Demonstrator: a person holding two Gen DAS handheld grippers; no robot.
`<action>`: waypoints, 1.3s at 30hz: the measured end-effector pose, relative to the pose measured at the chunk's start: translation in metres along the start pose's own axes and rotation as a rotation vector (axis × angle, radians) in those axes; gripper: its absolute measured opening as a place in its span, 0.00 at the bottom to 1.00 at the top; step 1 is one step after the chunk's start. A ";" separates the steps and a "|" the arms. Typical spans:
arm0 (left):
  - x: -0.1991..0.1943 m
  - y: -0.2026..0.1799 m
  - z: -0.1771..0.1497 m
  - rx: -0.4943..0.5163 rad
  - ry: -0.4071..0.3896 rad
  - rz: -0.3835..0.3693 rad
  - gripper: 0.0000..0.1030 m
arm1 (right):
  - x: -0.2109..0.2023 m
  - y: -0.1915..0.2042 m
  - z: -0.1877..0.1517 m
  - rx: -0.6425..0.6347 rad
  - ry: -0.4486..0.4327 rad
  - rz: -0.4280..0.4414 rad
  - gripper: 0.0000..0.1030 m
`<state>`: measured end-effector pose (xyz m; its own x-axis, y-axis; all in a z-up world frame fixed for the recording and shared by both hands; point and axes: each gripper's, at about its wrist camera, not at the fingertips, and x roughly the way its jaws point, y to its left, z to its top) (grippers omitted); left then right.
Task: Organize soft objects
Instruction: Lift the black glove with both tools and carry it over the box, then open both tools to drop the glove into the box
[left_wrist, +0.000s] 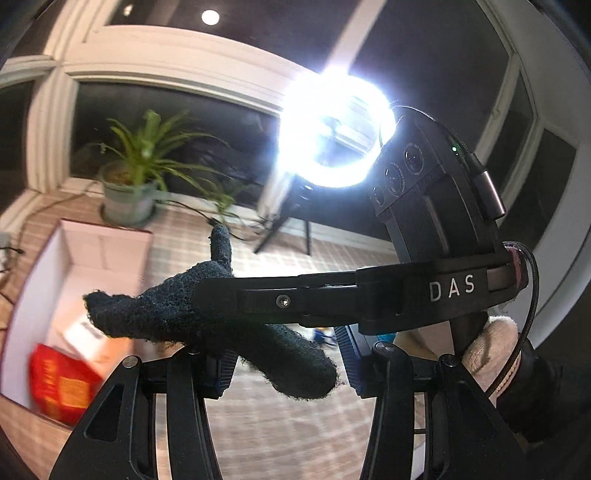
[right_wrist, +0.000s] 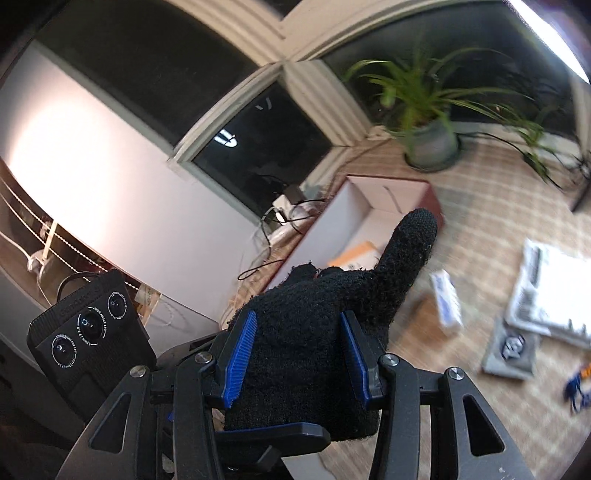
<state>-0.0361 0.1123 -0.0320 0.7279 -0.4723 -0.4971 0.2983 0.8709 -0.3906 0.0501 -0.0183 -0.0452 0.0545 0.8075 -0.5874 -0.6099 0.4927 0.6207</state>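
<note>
The right gripper (right_wrist: 297, 354) is showing black linkage arms with silver pivot screws and ribbed blue pads (right_wrist: 239, 360). At three o'clock in the left view, its body is wearing white "DAS" lettering, a braided cable and a cream knit-gloved hand (left_wrist: 487, 345).

My left gripper (left_wrist: 284, 365) has its jaw gap partly blocked: the black glove (left_wrist: 177, 314) and my right gripper (left_wrist: 236, 301) lie across it, touching. My right gripper's gap is filled by the glove, fingers (right_wrist: 240, 362) pressed on both sides. Ahead stands an open white box (right_wrist: 373, 206), mouth unobstructed from above; a red packet (left_wrist: 59, 384) lies inside. Potted plant (right_wrist: 428, 140) stands just behind the box. Ring light (left_wrist: 332, 136) on its stand obstructs the far side. White papers (right_wrist: 554, 291) cover floor to the right.
</note>
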 end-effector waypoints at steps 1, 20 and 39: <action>-0.002 0.007 0.003 -0.005 -0.005 0.006 0.44 | 0.006 0.005 0.005 -0.010 0.003 0.003 0.41; 0.020 0.149 0.056 -0.116 0.042 0.058 0.44 | 0.129 0.027 0.109 -0.080 0.040 -0.048 0.41; 0.067 0.214 0.057 -0.246 0.183 0.135 0.54 | 0.173 -0.018 0.150 -0.046 0.046 -0.221 0.50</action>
<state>0.1115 0.2746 -0.1051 0.6210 -0.3907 -0.6795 0.0320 0.8788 -0.4761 0.1890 0.1615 -0.0799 0.1553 0.6657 -0.7299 -0.6224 0.6397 0.4511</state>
